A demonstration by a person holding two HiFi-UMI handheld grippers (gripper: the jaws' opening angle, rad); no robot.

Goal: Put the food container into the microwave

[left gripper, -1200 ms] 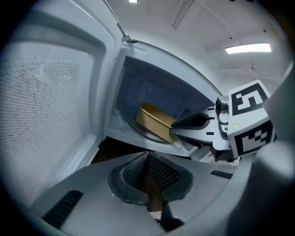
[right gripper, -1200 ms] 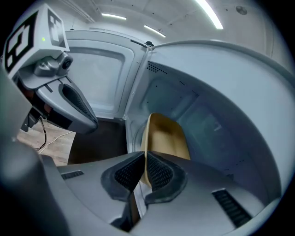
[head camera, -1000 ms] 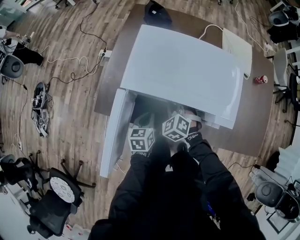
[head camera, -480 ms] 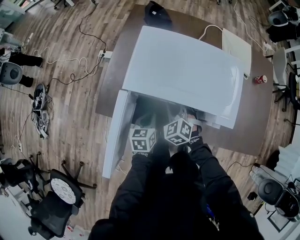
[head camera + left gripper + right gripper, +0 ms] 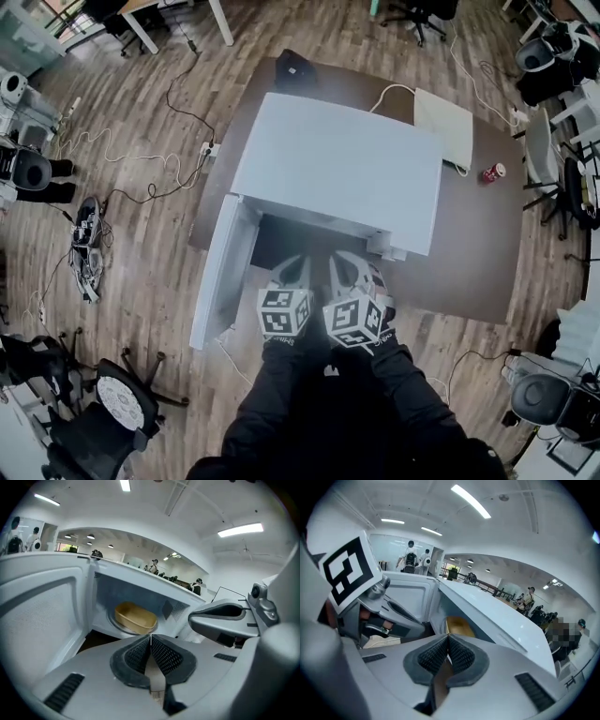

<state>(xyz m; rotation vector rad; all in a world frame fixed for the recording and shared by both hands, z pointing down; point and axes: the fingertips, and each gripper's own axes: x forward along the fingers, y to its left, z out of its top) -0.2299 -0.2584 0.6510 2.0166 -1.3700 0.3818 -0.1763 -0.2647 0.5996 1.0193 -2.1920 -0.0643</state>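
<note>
The food container (image 5: pixel 136 617), a shallow tan tub, is sitting inside the microwave (image 5: pixel 337 164) on its round plate (image 5: pixel 111 619). It is showing in the middle of the left gripper view, beyond the jaw tips and clear of them. The white microwave is standing on a brown counter (image 5: pixel 473 262) in the centre of the head view. Its door (image 5: pixel 217 277) is hanging open toward the lower left of that frame.

The left gripper (image 5: pixel 150 638) is keeping its jaws pressed together tip to tip, with nothing between them. The right gripper (image 5: pixel 448 636) is doing the same, its jaws closed and empty. In its view the end of the container is peeking out just above the tips.

In the head view both grippers are hovering side by side in the lower middle, just in front of the microwave's opening, with their marker cubes facing up. A red can (image 5: pixel 491 173) is standing at the right of the counter. A white board (image 5: pixel 443 127) is lying at its upper right.
</note>
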